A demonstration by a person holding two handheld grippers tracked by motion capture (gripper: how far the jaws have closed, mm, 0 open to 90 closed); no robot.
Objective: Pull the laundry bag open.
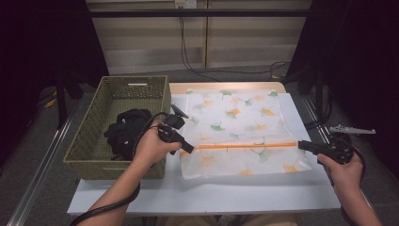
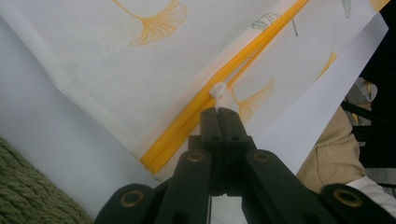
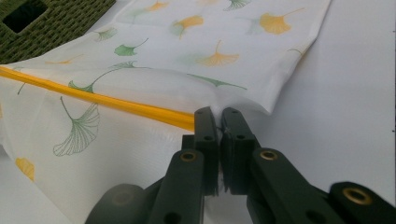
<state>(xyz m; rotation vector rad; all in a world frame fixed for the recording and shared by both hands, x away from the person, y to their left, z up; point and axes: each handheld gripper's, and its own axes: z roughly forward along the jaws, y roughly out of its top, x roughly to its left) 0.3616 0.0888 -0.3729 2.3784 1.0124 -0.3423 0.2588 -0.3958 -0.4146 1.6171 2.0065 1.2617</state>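
Item: mesh laundry bag [image 1: 235, 127], leaf print, flat on the worktop [image 1: 211, 193] right of the basket [image 1: 94, 136]. Likely light, limp, snag-prone. Left gripper [image 2: 218, 112] fingers clenched on the zip pull [image 2: 217, 89]; right gripper [image 3: 218, 122] fingers clenched on the bag's right edge.

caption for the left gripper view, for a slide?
Left gripper shut on white zipper pull of ginkgo-print mesh bag.
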